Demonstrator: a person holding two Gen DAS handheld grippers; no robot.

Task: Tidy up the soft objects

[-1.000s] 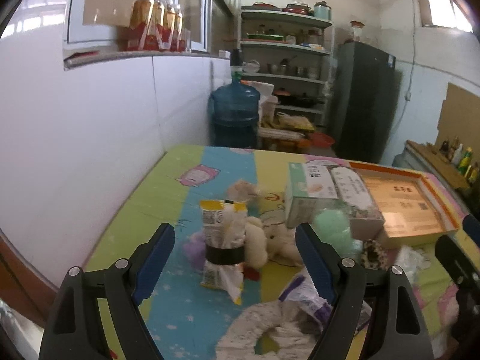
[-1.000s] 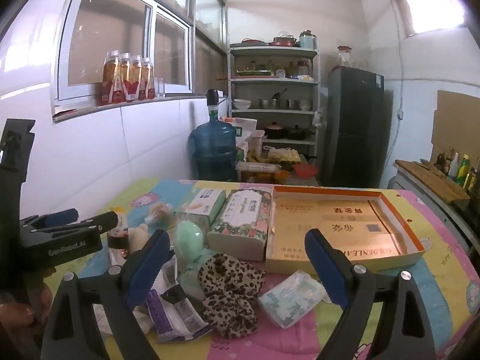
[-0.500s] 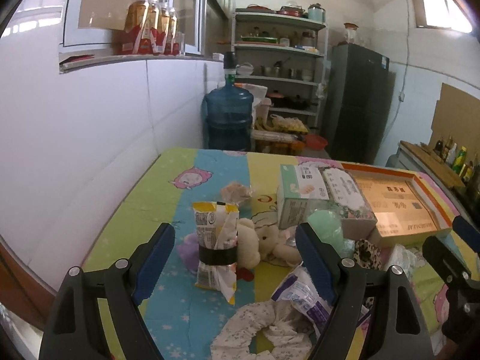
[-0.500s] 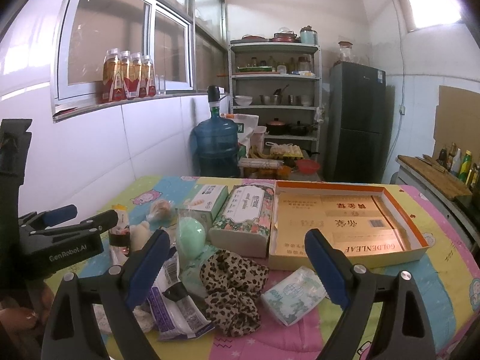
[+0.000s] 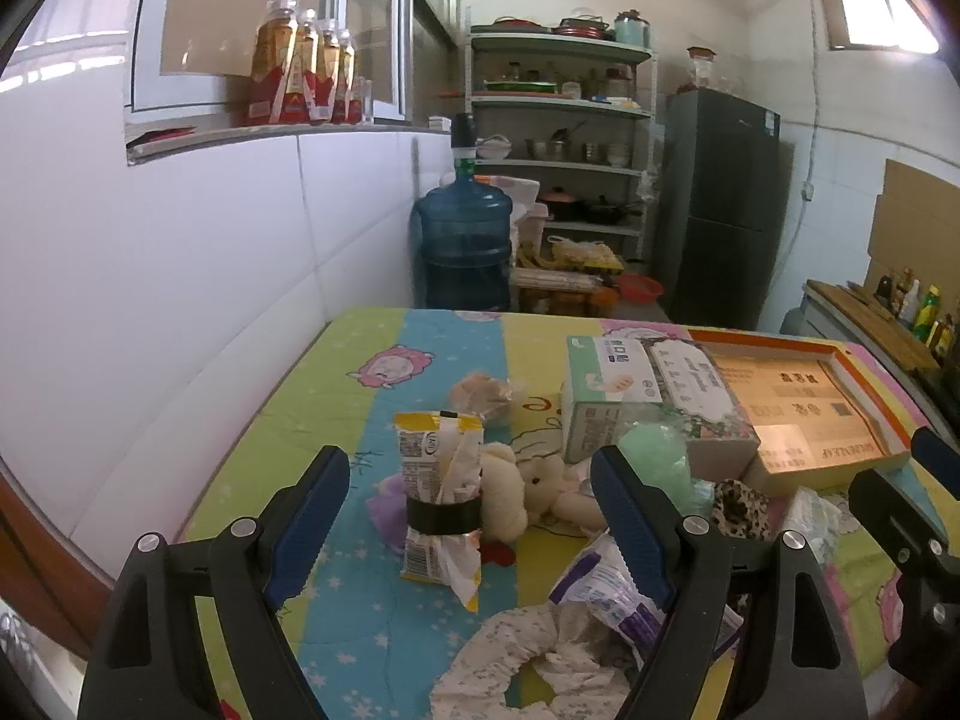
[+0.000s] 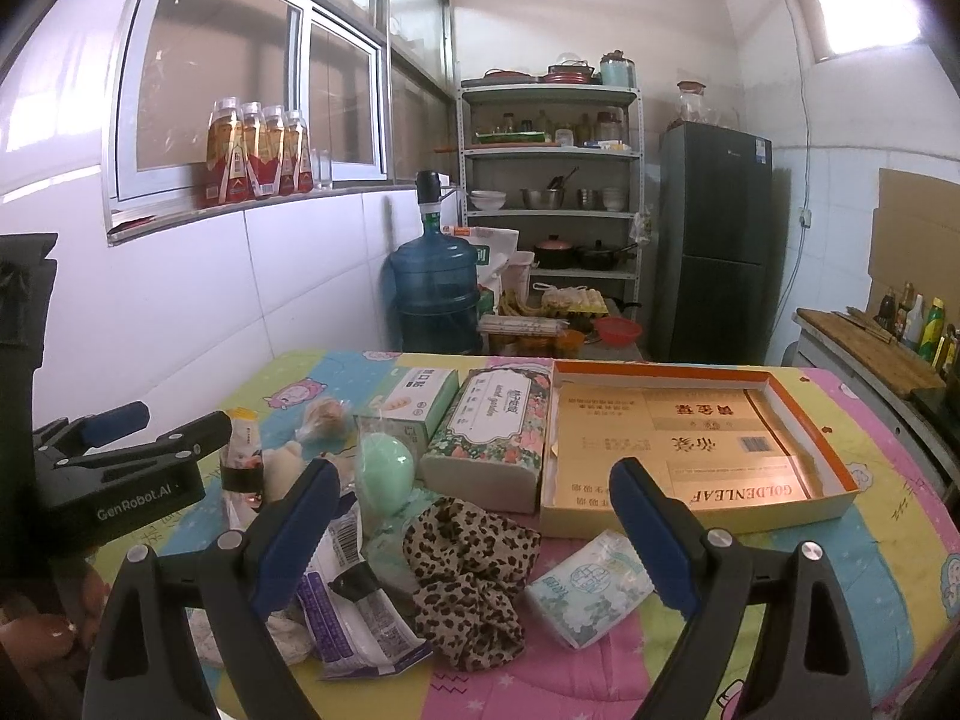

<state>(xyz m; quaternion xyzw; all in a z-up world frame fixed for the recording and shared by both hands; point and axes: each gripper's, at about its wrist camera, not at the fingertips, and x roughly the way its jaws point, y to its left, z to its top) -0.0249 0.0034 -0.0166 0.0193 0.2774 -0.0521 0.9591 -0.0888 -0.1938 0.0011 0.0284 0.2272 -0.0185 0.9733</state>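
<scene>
Across the cartoon-print tablecloth (image 6: 870, 552) your soft things lie unsorted: leopard-print fabric scrunchie (image 6: 468, 564), cream plush bear (image 5: 516, 498), white tissue pack (image 6: 591, 585); the orange-rimmed cardboard tray (image 6: 840, 480) looks empty. Left gripper (image 5: 471, 519) and right gripper (image 6: 474, 525) both gape, holding nothing

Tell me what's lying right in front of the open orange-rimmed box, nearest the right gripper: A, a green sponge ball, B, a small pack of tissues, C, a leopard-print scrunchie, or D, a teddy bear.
B: the small pack of tissues lies just before the front wall of the orange-rimmed box, while the leopard-print scrunchie sits further left.
</scene>
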